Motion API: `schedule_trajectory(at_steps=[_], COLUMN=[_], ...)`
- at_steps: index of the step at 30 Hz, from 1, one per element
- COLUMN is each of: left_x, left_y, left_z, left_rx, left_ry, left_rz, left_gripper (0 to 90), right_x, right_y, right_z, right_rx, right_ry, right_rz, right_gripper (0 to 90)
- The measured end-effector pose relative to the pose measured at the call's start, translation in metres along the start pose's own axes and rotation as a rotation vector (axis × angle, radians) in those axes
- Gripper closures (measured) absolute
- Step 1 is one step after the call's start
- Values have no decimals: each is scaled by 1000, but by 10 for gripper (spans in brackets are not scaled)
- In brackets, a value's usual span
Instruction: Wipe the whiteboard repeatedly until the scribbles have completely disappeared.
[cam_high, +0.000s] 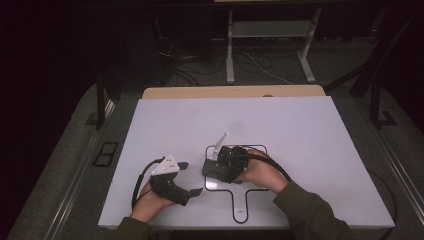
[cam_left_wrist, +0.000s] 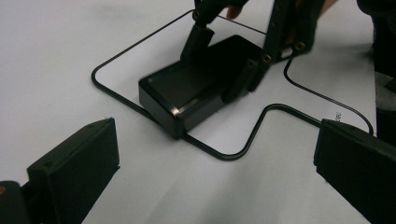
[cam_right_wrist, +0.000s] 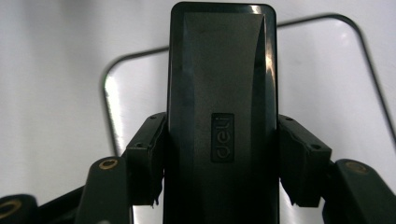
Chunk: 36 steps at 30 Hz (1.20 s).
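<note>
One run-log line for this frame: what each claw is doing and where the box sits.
right claw: shut on black box | box: on table, inside black outline | left claw: open, empty, apart from box

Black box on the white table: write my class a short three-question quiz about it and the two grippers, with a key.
1. True or false: the right gripper is shut on the black box.
2. The left gripper is: A) clamped on the box, B) open and apart from the box, C) resting on top of the box.
3. Fill in: the box lies on the white table partly inside a thin black ______ drawn on it.

Key
1. True: its pads press both long sides of the box.
2. B: its jaws stand wide with bare table between them.
3. Outline: a rounded square with a handle-like tab.
</note>
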<state>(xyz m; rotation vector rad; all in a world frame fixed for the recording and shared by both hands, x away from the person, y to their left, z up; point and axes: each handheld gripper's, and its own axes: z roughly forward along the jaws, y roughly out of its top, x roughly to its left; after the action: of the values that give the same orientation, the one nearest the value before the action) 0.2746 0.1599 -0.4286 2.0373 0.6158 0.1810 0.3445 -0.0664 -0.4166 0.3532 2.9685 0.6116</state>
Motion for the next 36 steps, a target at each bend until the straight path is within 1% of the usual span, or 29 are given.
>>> schedule_trajectory(at_steps=[2,4,5,6,8,9,10,11,13,15,17,19,20,21,23,24,25,27,30,31,33,36], left_x=[0,-1,0,0,0,0,0,0,0,0,0,0,0,0,0,0,0,0,-1,-1,-1,-1], left_y=[0,0,0,0,0,0,0,0,0,0,0,1,1,0,0,0,0,0,1,1,1,1], left_z=[0,0,0,-1,-1,-1,-1,-1,0,0,-1,-1,-1,-1,-1,-1,-1,-1,0,0,0,-1], left_rx=[0,0,0,-1,-1,1,-3,-2,-3,-2,0,-1,-3,-3,-3,-3,-3,-3,-2,-2,-3,-3], left_ry=[-1,1,1,1,1,1,1,1,1,1,2,2,1,1,1,1,2,1,1,1,1,1], left_rz=[-1,-1,-1,0,1,6,2,1,0,0,4,5,2,1,4,5,5,4,2,3,2,5], left_gripper=[0,0,0,0,0,0,0,0,0,0,0,0,0,0,0,0,0,0,0,0,0,0], right_x=[4,5,2,0,-8,-12,-16,-20,-27,-33,-35,-33,-31,-28,-21,-17,-15,-8,3,4,2,-7], right_y=[2,3,2,2,-1,-3,-4,-6,-9,-10,-8,-6,-5,-3,0,2,3,6,10,11,13,15], right_z=[1,1,1,1,0,0,-1,-1,-2,-2,-2,-1,0,0,1,2,2,3,4,4,5,6], right_rx=[-3,-2,-7,-4,-4,-5,-8,-3,-8,-3,5,7,7,2,2,0,4,4,10,13,12,7], right_ry=[21,19,14,8,-19,-23,-26,-41,-47,-57,-62,-57,-57,-46,-39,-34,-30,-15,1,2,1,-19], right_rz=[-5,1,0,16,34,42,65,69,102,115,110,109,99,91,68,64,44,31,-2,-5,3,24], right_gripper=[386,386,386,386,386,386,386,387,387,386,386,386,386,386,386,386,386,386,387,386,386,387])
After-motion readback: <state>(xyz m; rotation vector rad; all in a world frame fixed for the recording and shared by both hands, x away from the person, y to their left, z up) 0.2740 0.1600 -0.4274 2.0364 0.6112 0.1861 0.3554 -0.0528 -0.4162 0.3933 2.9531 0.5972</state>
